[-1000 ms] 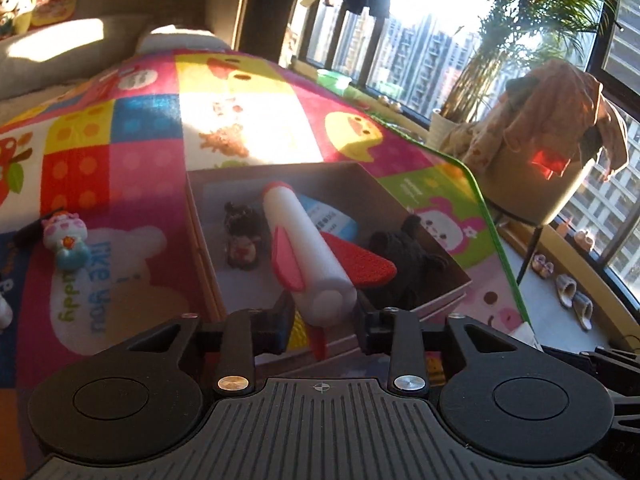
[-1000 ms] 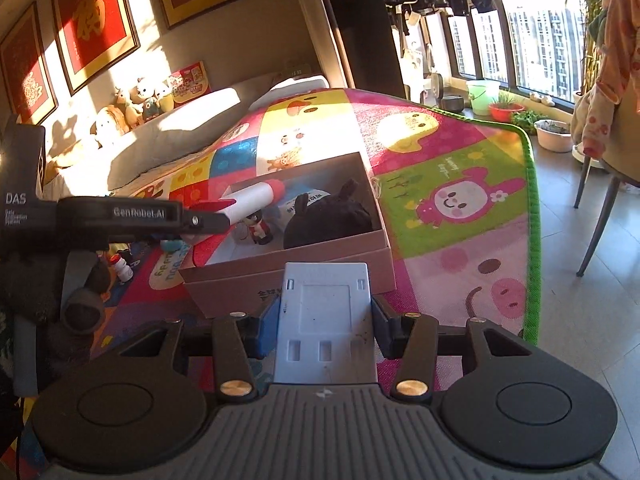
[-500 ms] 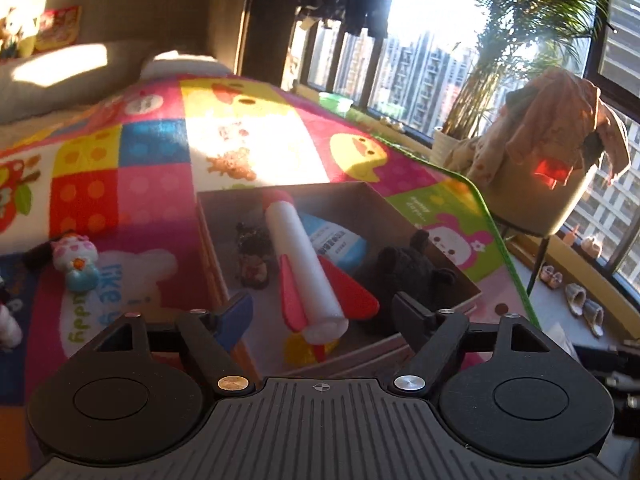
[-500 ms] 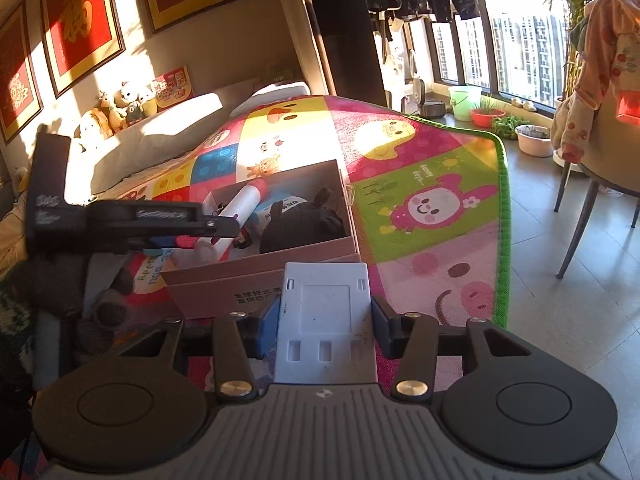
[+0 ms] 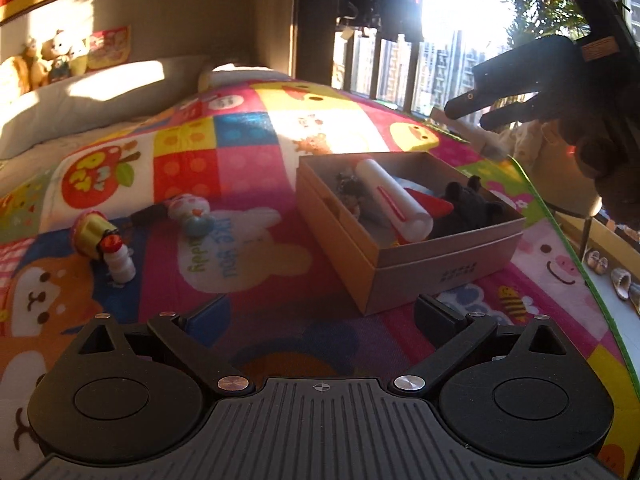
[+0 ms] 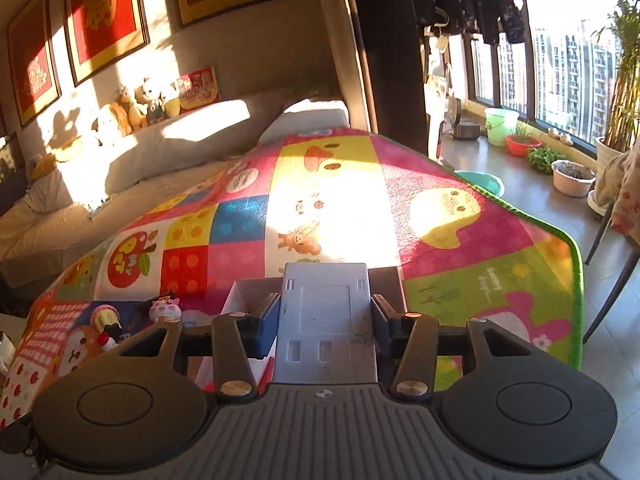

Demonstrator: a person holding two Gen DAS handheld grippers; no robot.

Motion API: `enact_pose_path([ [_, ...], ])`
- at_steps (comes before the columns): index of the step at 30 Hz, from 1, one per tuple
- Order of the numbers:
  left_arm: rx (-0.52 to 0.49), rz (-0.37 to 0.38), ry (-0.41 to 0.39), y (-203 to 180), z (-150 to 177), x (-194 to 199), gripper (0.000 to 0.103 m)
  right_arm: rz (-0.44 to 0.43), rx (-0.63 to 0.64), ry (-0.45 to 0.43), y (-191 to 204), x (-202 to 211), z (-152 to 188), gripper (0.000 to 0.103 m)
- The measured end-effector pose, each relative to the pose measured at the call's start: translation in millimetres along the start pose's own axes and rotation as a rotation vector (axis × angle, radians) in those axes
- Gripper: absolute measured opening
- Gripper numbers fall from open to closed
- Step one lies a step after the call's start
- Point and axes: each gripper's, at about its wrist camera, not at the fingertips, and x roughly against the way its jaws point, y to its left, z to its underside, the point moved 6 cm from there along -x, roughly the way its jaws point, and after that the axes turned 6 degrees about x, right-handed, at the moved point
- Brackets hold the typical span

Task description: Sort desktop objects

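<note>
With the cardboard box on the play mat as landmark, the left gripper hangs just before it, jaws opening wide and empty, the white rocket toy lies inside, and the right gripper, its jaws opening slightly, clamps a pale grey plastic stand above it.

Both grippers same build: black ribbed plastic body, two round black discs either side, angled black link arms. Left gripper: silver pivot screws, blue pad on left finger. Right gripper: brass-toned screws, blue pads.
</note>
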Motion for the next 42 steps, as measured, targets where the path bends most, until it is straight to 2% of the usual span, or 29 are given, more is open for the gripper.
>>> enact_pose_path([
  [1,0.009,-0.004,-0.005,6,2,3,0.101,0.021,0.02,0.028,2,-14,-3,0.054],
  [3,0.031,-0.007,-0.007,18,7,6,0.102,0.075,0.058,0.046,9,-31,-7,0.054],
  [6,0.082,-0.007,0.005,34,13,6,0.102,0.056,0.091,0.062,28,-45,-11,0.05],
  [8,0.109,-0.001,0.011,40,15,5,0.102,0.003,0.082,0.096,43,-57,-14,0.042],
  [10,0.124,0.009,0.009,43,17,7,0.102,-0.039,0.078,0.146,60,-76,-13,0.041],
  [14,0.145,0.023,0.002,50,20,13,0.102,-0.033,0.126,0.225,87,-113,-4,0.041],
  [17,0.167,0.017,-0.005,58,21,17,0.103,0.036,0.198,0.268,94,-137,7,0.041],
  [20,0.184,0.012,0.0,63,24,18,0.103,0.052,0.226,0.265,98,-136,10,0.04],
  [21,0.189,0.014,0.004,64,25,17,0.103,0.018,0.211,0.285,99,-132,11,0.037],
  [23,0.198,0.022,0.008,64,27,17,0.103,-0.119,0.166,0.343,105,-122,15,0.014],
  [25,0.2,0.03,0.01,63,28,17,0.103,-0.133,0.157,0.306,103,-108,11,0.014],
  [27,0.199,0.035,0.014,60,29,16,0.103,-0.041,0.179,0.213,94,-94,0,0.014],
  [28,0.198,0.037,0.016,59,29,16,0.103,0.002,0.181,0.193,88,-91,-2,0.014],
  [30,0.198,0.038,0.016,58,30,16,0.103,0.02,0.17,0.213,80,-91,1,0.014],
  [33,0.199,0.03,0.018,58,30,16,0.103,-0.012,0.155,0.298,76,-102,24,0.014],
  [35,0.189,0.017,0.02,59,30,16,0.103,-0.023,0.132,0.291,74,-107,35,0.014],
  [39,0.153,-0.059,-0.008,71,29,23,0.103,-0.057,0.076,0.299,70,-104,29,0.014],
  [42,0.154,-0.157,-0.03,92,31,25,0.103,-0.045,0.088,0.245,74,-84,16,0.015],
])
